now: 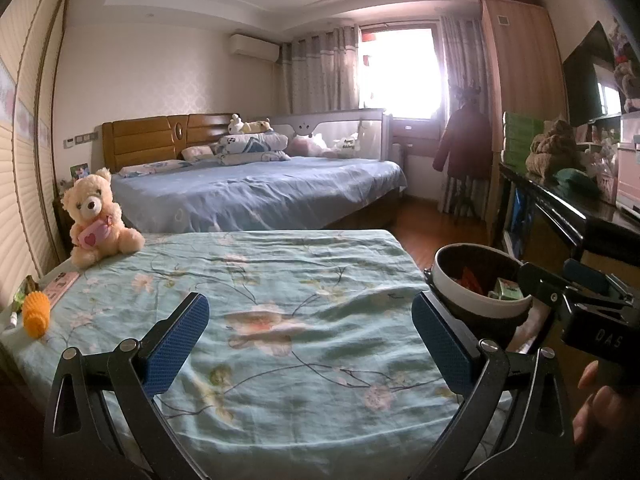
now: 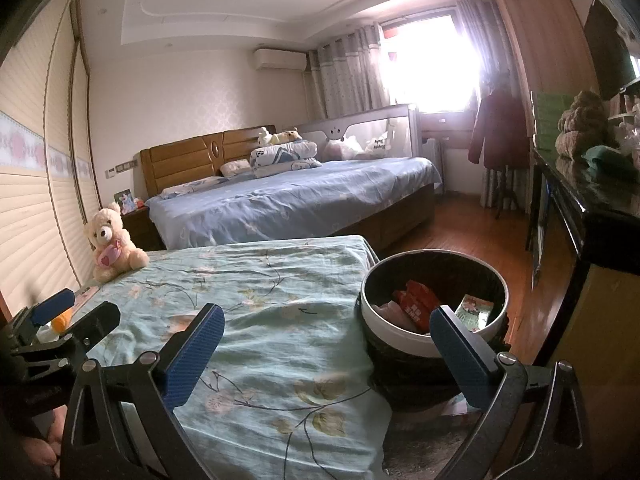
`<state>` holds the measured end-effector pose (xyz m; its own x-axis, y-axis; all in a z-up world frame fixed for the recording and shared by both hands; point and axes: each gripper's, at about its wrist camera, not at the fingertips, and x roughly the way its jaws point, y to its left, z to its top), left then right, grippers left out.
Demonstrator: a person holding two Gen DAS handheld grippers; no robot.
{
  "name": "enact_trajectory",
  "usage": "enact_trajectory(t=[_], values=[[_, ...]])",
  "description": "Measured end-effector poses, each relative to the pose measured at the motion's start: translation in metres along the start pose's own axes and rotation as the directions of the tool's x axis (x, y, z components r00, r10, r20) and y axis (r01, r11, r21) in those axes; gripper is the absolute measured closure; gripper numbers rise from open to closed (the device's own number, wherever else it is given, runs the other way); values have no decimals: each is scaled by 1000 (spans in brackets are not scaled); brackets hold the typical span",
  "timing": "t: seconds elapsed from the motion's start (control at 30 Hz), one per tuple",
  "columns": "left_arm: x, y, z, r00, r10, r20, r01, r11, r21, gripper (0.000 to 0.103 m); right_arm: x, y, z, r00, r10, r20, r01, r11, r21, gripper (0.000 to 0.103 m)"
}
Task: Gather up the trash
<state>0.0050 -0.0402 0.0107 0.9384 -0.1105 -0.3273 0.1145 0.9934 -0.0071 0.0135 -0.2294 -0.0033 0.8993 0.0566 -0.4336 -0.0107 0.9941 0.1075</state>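
My left gripper (image 1: 310,304) hangs open over the teal floral sheet of the near bed (image 1: 304,264), with nothing between its fingers. At the bed's left edge lie an orange ridged object (image 1: 36,316), a green wrapper (image 1: 25,290) and a small tube (image 1: 13,319). A round bin with a white rim (image 2: 384,322) stands beside the bed's right side; inside are a red wrapper (image 2: 416,304) and a green packet (image 2: 474,310). My right gripper (image 2: 327,316) is open and empty, straddling the bed edge and the bin (image 1: 472,280).
A cream teddy bear (image 1: 96,216) sits at the near bed's far left corner. Behind is a larger bed with a blue sheet (image 1: 260,188). A dark glossy cabinet (image 2: 592,208) runs along the right, with wooden floor (image 2: 472,232) between. A hand (image 1: 596,404) shows low right.
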Motion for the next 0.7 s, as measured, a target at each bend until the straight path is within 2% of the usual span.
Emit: enact_trajectory(t=[0.7], values=[[1,-1,0,1000,0,-3,0,1000,-2,0,-1,6,1,1000,2,-3,-2,1000,1,0]])
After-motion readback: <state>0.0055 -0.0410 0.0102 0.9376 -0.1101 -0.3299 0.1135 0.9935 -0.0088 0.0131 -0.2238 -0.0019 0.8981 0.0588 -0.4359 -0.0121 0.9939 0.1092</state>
